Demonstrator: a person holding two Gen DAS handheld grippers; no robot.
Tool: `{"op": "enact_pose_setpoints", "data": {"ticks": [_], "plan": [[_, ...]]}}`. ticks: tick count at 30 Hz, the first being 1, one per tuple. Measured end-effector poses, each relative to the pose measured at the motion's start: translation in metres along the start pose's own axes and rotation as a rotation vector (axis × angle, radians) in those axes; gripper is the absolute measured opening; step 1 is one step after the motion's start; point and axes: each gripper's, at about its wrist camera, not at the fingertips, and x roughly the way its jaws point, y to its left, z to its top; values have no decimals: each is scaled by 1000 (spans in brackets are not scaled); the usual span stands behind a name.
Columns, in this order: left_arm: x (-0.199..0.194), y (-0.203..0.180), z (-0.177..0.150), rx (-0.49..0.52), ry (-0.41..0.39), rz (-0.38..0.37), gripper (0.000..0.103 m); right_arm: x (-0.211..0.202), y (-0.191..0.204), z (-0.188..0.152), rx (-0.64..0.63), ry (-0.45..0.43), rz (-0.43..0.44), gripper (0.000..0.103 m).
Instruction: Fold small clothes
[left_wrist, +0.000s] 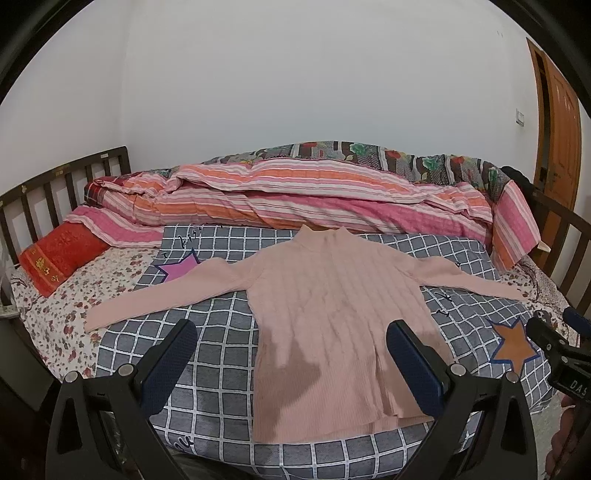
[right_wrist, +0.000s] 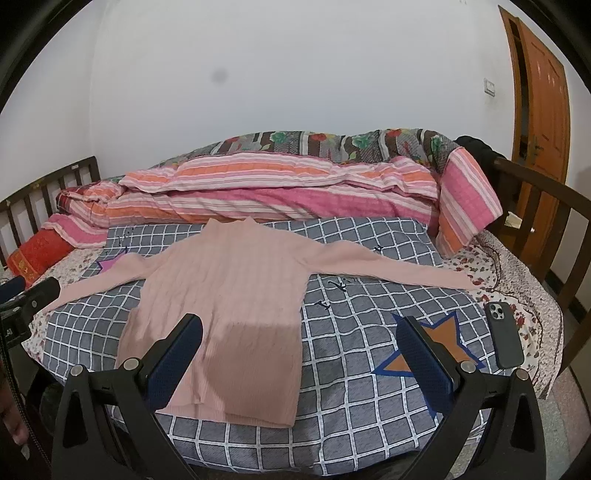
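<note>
On the grey checked blanket (left_wrist: 207, 332) the pink ribbed sweater (left_wrist: 332, 314) lies flat, collar toward the far striped quilt (left_wrist: 295, 199), hem nearest, sleeves stretched out to either side. Left gripper (left_wrist: 291, 354) hangs over the hem with fingers wide apart and empty, right gripper (right_wrist: 299, 354) likewise spread and empty off the sweater's right edge, so each sleeve falls to its own side. Watch that phone (right_wrist: 504, 336) lying just beyond the right sleeve's reach!
</note>
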Motion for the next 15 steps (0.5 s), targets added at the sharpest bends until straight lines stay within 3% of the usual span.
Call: {"op": "enact_pose_setpoints", "data": {"ticks": [4, 15], "plan": [[2, 2, -3, 5, 0, -2, 103, 6, -1, 0, 9, 16, 16, 99], [29, 16, -6, -31, 1, 11, 103, 28, -5, -2, 11, 58, -47, 101]]}}
